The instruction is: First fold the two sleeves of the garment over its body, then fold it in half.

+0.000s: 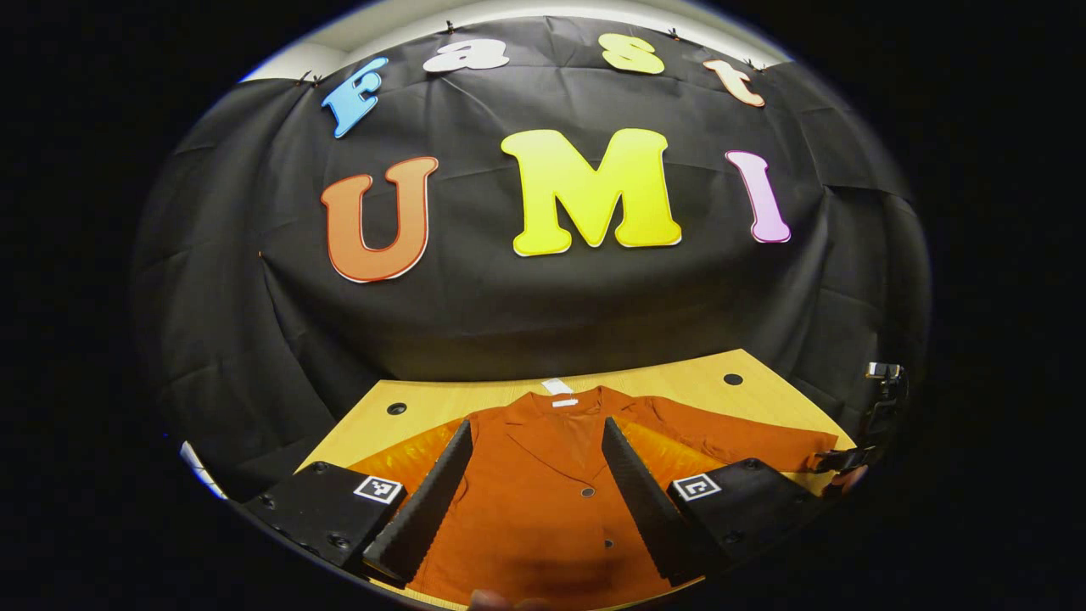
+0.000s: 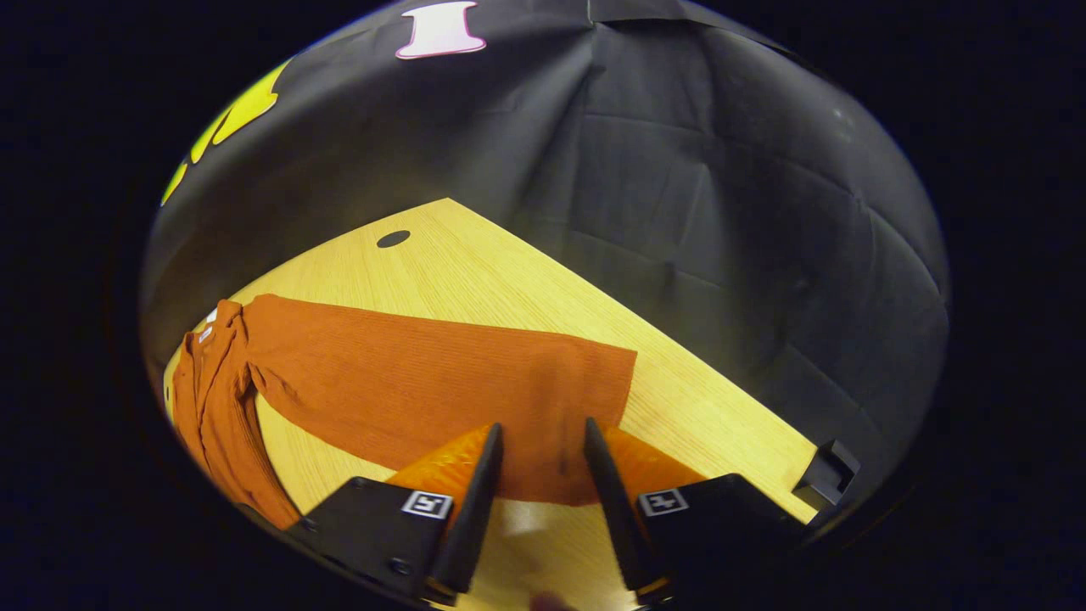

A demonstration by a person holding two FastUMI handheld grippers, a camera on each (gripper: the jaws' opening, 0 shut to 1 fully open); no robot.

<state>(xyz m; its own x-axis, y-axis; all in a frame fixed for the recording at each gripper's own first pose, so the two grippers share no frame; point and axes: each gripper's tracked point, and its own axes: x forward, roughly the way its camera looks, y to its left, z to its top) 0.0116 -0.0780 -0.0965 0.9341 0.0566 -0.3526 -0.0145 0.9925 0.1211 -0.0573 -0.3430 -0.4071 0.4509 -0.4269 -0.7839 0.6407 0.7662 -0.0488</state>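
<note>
An orange button-front garment (image 1: 543, 509) lies flat on the wooden table (image 1: 679, 382), collar (image 1: 560, 403) toward the far wall. My left gripper (image 1: 536, 424) hovers open over its body, fingers spread wide with nothing between them. One sleeve (image 1: 738, 437) stretches out to the right, where the other gripper (image 1: 848, 458) sits at its end. In the right gripper view the same sleeve (image 2: 441, 373) lies straight across the table (image 2: 475, 255), away from the body (image 2: 212, 399). My right gripper (image 2: 543, 426) stands open, with the sleeve's near edge by the cuff between its fingers.
Round dark holes (image 1: 733, 379) (image 1: 396, 408) mark the table's far corners, one also in the right gripper view (image 2: 393, 238). A black block (image 2: 827, 475) sits at the table's right edge. Bare wood lies beyond the cuff. The black cloth wall stands close behind the table.
</note>
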